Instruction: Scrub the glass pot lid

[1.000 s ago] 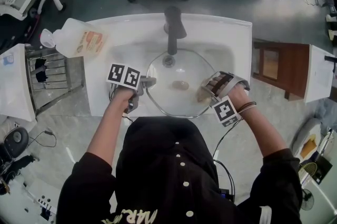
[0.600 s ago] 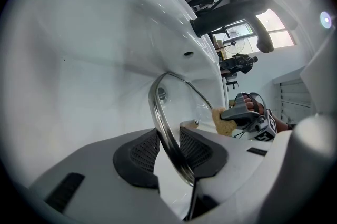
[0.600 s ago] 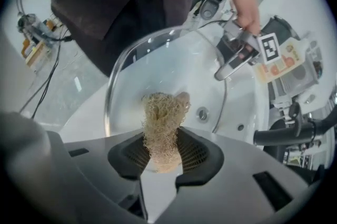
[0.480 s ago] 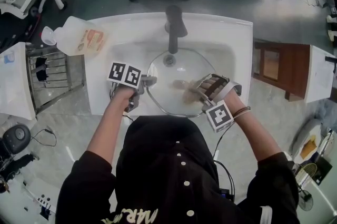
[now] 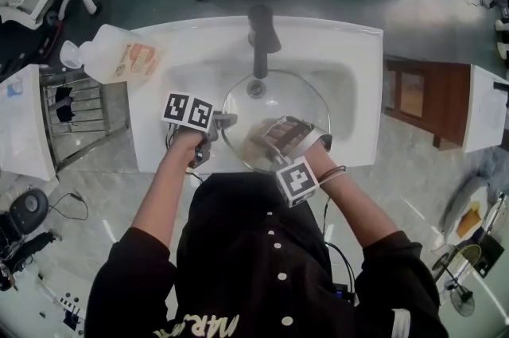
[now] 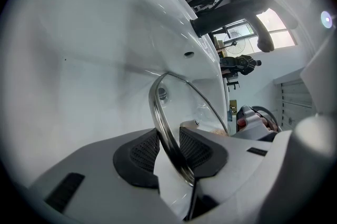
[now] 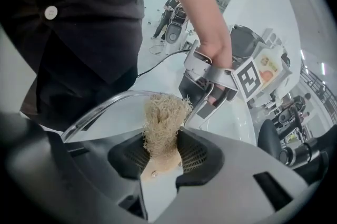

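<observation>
Now the left gripper (image 6: 168, 150) pinches the glass lid (image 6: 185, 106) by its rim over the sink (image 5: 351, 50), and the right gripper (image 7: 163, 152) squeezes a fuzzy scrubber (image 7: 164, 116).

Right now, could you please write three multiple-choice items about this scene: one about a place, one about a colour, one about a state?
1. Where is the round glass pot lid with a steel rim? A. over the white sink basin B. on the floor C. on a chair
2. What colour is the fibrous scrubber? A. green B. beige C. blue
3. What is the state of the left hand-held gripper? A. open and empty B. shut on the lid's rim C. shut on a bottle

Answers: 1 A, the head view shows it above the basin, below the dark faucet. 2 B, pale beige fibres sit between the jaws of the right hand-held gripper. 3 B, its pads press the steel rim from both sides.
</observation>
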Tool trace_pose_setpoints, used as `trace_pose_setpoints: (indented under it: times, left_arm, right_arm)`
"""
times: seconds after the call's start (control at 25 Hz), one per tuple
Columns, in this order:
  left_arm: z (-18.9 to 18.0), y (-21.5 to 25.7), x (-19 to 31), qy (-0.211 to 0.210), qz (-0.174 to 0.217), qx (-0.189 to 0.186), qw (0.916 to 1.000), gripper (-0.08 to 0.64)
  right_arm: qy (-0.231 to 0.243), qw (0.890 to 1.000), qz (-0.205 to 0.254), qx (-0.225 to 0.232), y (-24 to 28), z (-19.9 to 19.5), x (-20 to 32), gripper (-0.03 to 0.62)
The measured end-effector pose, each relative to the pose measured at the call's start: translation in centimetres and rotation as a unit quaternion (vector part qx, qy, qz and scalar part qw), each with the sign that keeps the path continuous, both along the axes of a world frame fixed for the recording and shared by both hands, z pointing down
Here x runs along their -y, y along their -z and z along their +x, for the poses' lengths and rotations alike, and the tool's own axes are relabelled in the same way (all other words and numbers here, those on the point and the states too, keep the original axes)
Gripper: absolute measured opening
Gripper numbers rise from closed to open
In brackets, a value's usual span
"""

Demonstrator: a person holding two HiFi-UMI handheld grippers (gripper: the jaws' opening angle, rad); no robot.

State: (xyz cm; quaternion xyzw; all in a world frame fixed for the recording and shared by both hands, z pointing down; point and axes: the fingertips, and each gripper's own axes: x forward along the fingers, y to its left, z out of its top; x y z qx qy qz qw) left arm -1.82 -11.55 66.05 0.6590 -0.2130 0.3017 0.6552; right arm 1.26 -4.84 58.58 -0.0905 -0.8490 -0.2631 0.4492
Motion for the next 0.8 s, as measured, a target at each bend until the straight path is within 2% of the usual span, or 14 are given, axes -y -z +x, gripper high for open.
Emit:
trace_pose_setpoints:
  times: [0.24,0.44,0.6,0.8]
  left_arm:
    - [0.0,-0.1,-0.1,0.001,0.0,0.0,1.0,0.135]
    - [0.0,-0.1,-0.1,0.0,0.001,0.0,1.0,0.135]
    - [0.0,0.0,0.0,-0.001,0.002,-0.001,1.0,0.137]
    - [0.0,0.0,-0.1,-0.002,0.001,-0.002,1.0,0.137]
  right_arm:
    - [0.033,0.999,-0.009,-0.009,0.0,1.2,-1.0,0.143]
    - [0.062,0.998,0.002,-0.016,0.1,2.4,-1.6,0.141]
    - [0.096,0.995,0.007,-0.038,-0.1,4.1,-2.2,0.141]
    - [0.109,0.993,0.007,-0.044,0.1,6.2,-2.6,0.142]
